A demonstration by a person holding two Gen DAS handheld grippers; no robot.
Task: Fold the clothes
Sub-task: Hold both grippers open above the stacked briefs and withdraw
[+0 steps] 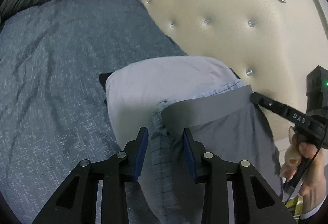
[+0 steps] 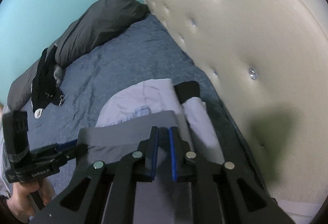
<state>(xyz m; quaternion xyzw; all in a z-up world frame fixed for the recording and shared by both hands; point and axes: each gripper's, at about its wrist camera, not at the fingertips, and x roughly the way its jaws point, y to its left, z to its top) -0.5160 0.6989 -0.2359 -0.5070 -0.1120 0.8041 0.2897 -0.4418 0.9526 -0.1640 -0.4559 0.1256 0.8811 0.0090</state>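
A grey garment with a wide waistband [image 1: 205,105] [image 2: 127,123] lies on a folded lilac garment [image 1: 153,84] [image 2: 147,93], close to the headboard. A bunched, pale blue checked cloth [image 1: 160,152] runs out from under the waistband. My left gripper [image 1: 165,136] stands open at the waistband's left part, with the checked cloth and grey fabric in the gap between its blue pads. It also shows at the left of the right wrist view [image 2: 82,148]. My right gripper [image 2: 164,136] has its pads nearly together on the waistband's right end [image 1: 254,99].
The clothes rest on a blue mottled bedsheet [image 1: 61,60]. A cream tufted headboard [image 1: 225,29] rises right behind them. A dark grey duvet [image 2: 92,33] and a heap of black clothing [image 2: 45,84] lie at the far side. A black cloth [image 2: 187,88] sticks out under the stack.
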